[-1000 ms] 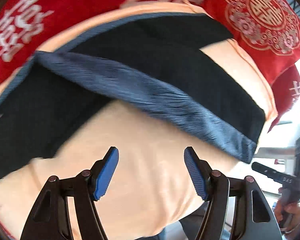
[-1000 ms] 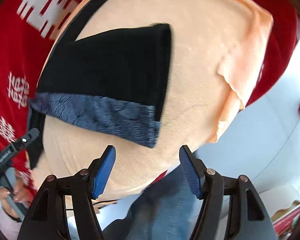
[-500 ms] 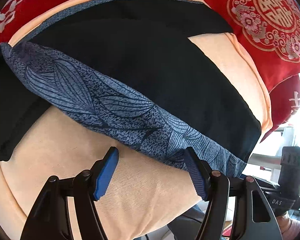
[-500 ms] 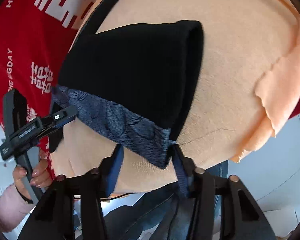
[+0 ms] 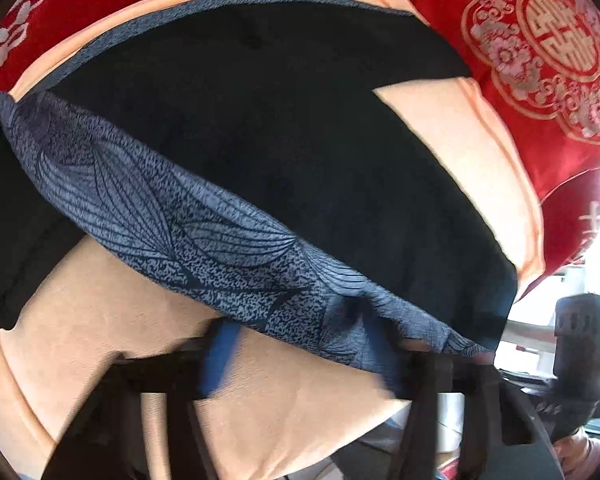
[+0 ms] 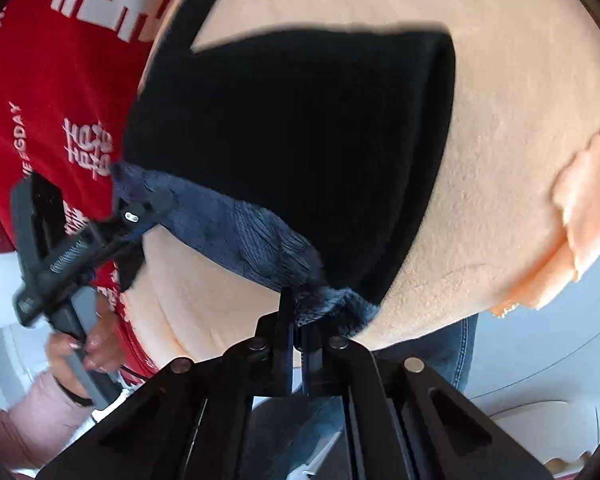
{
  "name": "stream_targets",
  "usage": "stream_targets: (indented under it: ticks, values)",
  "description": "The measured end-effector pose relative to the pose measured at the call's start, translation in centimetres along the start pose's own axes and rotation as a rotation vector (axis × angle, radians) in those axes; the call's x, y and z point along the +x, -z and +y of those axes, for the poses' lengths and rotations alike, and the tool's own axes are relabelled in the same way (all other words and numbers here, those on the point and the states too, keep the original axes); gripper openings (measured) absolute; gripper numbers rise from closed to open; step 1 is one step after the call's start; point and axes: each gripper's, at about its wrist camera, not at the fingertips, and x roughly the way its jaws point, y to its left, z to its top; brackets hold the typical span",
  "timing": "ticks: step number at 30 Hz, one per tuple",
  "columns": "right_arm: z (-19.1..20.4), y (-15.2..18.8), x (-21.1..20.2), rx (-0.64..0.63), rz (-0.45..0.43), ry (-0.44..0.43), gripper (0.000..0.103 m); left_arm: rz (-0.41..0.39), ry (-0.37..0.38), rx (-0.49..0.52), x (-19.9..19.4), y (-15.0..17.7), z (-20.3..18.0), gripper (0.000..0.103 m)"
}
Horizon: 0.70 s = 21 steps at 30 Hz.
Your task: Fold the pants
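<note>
Black pants [image 5: 284, 128] with a blue leaf-patterned waistband [image 5: 188, 236] lie on a peach blanket [image 5: 284, 396]. In the left wrist view my left gripper [image 5: 300, 348] straddles the waistband edge; its fingers are blurred and wide apart, with the band draped over the right finger. In the right wrist view the pants [image 6: 300, 148] are folded over, and my right gripper [image 6: 298, 320] is shut on the waistband's near corner [image 6: 324, 300]. The left gripper [image 6: 136, 224] shows there at the band's other end.
Red pillows with white and gold characters [image 5: 548, 52] lie behind and right of the blanket. Red printed bedding [image 6: 56, 92] lies to the left in the right wrist view. The blanket's ragged edge [image 6: 580, 220] hangs at right. The person's jeans [image 6: 448, 356] show below.
Both grippers moved forward to the waistband. The right gripper went from open to shut on the band's corner. The left gripper reached the band edge and its fingers are now blurred with motion.
</note>
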Motion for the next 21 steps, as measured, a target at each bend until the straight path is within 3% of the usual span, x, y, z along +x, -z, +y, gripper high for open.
stream_targets:
  ticks: [4, 11, 13, 14, 15, 16, 18, 21]
  values:
    - [5.4, -3.0, -4.6, -0.11, -0.084, -0.08, 0.002, -0.042, 0.04, -0.011, -2.2, -1.2, -0.5, 0.032]
    - [14.8, -13.5, -12.2, -0.367, -0.213, -0.047, 0.002, -0.217, 0.028, -0.006, -8.2, -6.4, -1.5, 0.032]
    - [17.4, -18.1, -12.4, -0.418, -0.225, 0.014, 0.002, -0.271, -0.005, 0.007, -9.8, -8.1, -1.5, 0.038]
    - [18.2, -19.7, -11.9, -0.43, -0.227, 0.034, 0.003, -0.29, -0.04, 0.009, -10.4, -8.7, -1.4, 0.045]
    - [18.7, -21.4, -11.8, -0.447, -0.235, 0.073, 0.004, -0.316, -0.091, 0.007, -10.9, -9.1, -1.1, 0.063]
    - [19.5, -23.6, -11.0, -0.471, -0.251, 0.153, 0.004, -0.355, -0.157, 0.001, -11.4, -9.7, -0.7, 0.069]
    - [20.5, -26.4, -9.7, -0.481, -0.262, 0.227, 0.005, -0.358, -0.216, -0.02, -11.0, -10.4, 0.4, 0.069]
    - [19.5, -30.6, -8.7, -0.446, -0.29, 0.283, 0.006, -0.292, -0.278, -0.111, -8.4, -10.8, 2.8, 0.069]
